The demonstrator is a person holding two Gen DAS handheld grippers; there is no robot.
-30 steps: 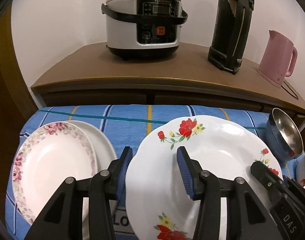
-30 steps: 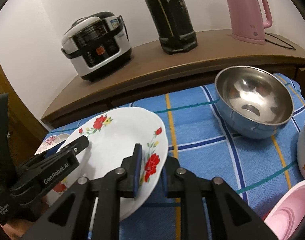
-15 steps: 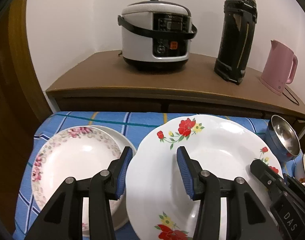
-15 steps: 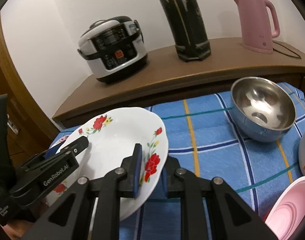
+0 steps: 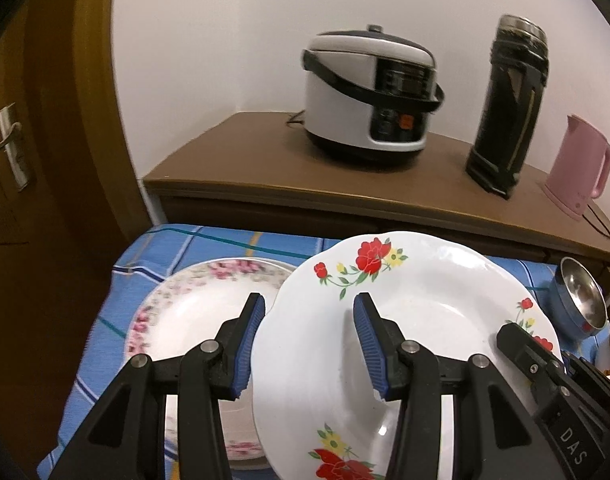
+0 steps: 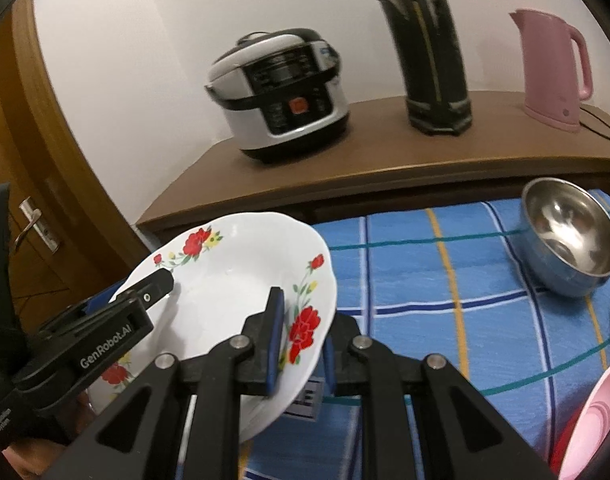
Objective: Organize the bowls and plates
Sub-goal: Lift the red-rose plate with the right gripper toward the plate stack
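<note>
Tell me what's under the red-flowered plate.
Under the red-flowered plate, held up at its rims, lies a pink-flowered plate on the blue checked cloth. Whatever sits beneath the lifted plate's middle is covered.

A white and black rice cooker, a tall black flask and a pink kettle stand apart on a brown wooden sideboard. A wooden door with a metal handle is at the left.
</note>
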